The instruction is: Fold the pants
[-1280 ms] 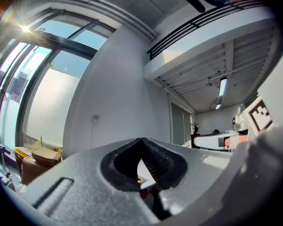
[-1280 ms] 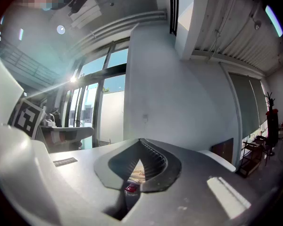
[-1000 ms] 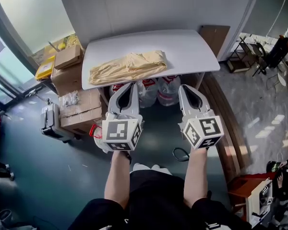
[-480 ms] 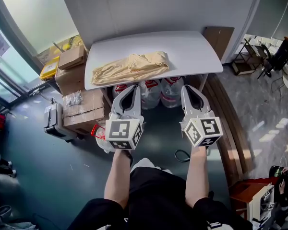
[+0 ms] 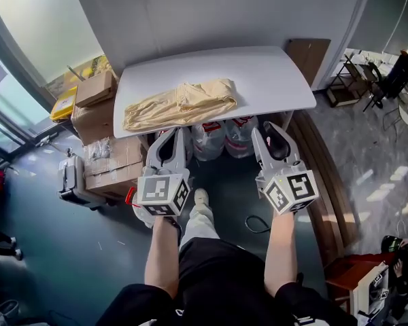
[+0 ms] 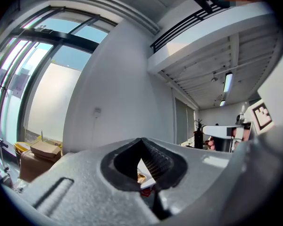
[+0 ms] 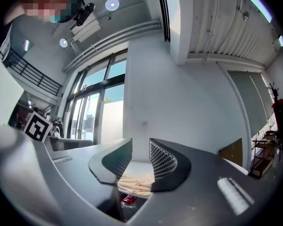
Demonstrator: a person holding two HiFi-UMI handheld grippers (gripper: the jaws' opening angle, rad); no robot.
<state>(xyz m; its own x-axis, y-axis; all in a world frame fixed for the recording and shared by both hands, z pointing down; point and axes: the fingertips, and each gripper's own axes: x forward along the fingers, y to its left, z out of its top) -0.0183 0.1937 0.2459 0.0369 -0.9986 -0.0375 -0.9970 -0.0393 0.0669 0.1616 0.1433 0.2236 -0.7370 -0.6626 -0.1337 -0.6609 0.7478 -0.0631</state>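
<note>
One pair of pale yellow pants (image 5: 180,105) lies loosely bunched on the single white table (image 5: 272,80), left of its middle and near the front edge, with two hand-held claws short of it.

The left claw (image 5: 174,134) is closed, tips meeting with nothing between them. The right claw (image 5: 268,130) has just been opening: its ribbed pads stand apart and empty, well clear of the pants. Each carries one cube (image 5: 162,193) of black-and-white square markers. Under the table stand at least two clear plastic water jugs (image 5: 241,136) with red labels, the print too small to read. A stack of brown cardboard boxes (image 5: 95,114) sits left of the table, closed, contents unseen.
</note>
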